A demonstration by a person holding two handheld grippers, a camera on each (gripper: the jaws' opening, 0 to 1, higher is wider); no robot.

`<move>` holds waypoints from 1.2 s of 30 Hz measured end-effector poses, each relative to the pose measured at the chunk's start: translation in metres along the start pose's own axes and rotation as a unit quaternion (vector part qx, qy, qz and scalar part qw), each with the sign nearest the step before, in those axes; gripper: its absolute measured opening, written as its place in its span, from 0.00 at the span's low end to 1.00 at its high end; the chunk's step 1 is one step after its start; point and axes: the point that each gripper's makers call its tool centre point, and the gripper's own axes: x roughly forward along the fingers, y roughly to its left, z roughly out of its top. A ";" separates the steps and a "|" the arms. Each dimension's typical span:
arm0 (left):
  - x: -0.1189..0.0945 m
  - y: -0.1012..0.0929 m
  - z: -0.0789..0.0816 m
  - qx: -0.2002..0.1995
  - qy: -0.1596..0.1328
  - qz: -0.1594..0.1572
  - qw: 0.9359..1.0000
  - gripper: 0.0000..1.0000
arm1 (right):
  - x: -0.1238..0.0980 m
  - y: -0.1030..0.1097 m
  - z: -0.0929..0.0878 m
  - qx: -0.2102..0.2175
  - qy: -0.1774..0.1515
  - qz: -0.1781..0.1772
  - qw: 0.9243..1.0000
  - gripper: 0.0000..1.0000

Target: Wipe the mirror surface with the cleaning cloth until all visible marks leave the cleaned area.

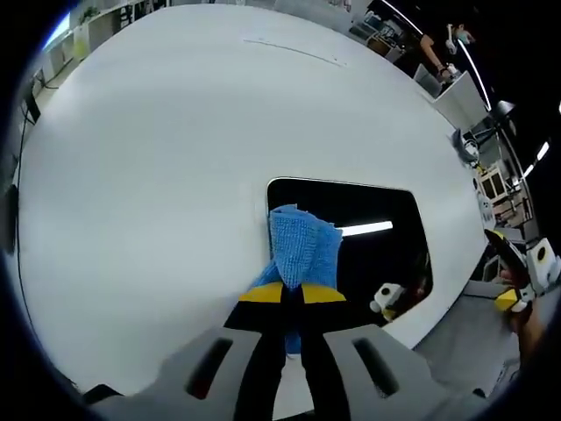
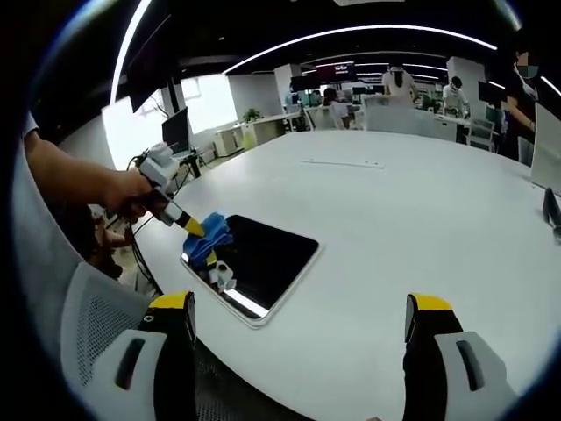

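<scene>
A large white table [image 1: 158, 158] carried a dark rectangular mirror with rounded corners [image 1: 377, 210], lying flat near the table's edge. The glass reflected a bright strip of ceiling light.

Left gripper view: the left gripper [image 1: 293, 294], with black jaws and yellow tips, had its jaws brought together on a blue textured cleaning cloth [image 1: 301, 247]. The cloth stood bunched above the tips and rested over the mirror's near left edge, partly on glass and partly on table. At the far right of this view the right gripper [image 1: 513, 298] was seen off the table's edge, well apart from the mirror.

Right gripper view: the right gripper's own jaws [image 2: 298, 316] rose from the bottom, yellow-tipped and spread wide apart, with nothing between them. They hung over the table's near edge, short of the mirror [image 2: 263, 254]. Beyond them, the left gripper [image 2: 193, 226] came in from the left, held in a person's hand [image 2: 118, 193], its yellow tip pressed into the blue cloth [image 2: 210, 237] at the mirror's far left corner. A grey mesh chair back [image 2: 88, 333] stood at lower left. People and desks with monitors stood in the background office, well apart from the table. Whether marks lay on the glass could not be told.
</scene>
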 end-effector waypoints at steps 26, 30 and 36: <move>-0.012 0.001 -0.026 -0.025 0.021 -0.019 0.999 0.02 | -0.001 0.002 -0.003 -0.013 0.014 -0.001 1.000 0.99; -0.013 0.002 -0.030 -0.030 0.022 -0.020 0.999 0.02 | -0.001 0.000 -0.006 -0.016 0.016 0.000 1.000 0.99; -0.014 0.001 -0.032 -0.036 0.020 -0.021 0.999 0.02 | 0.000 0.002 -0.005 -0.013 0.015 0.002 1.000 0.99</move>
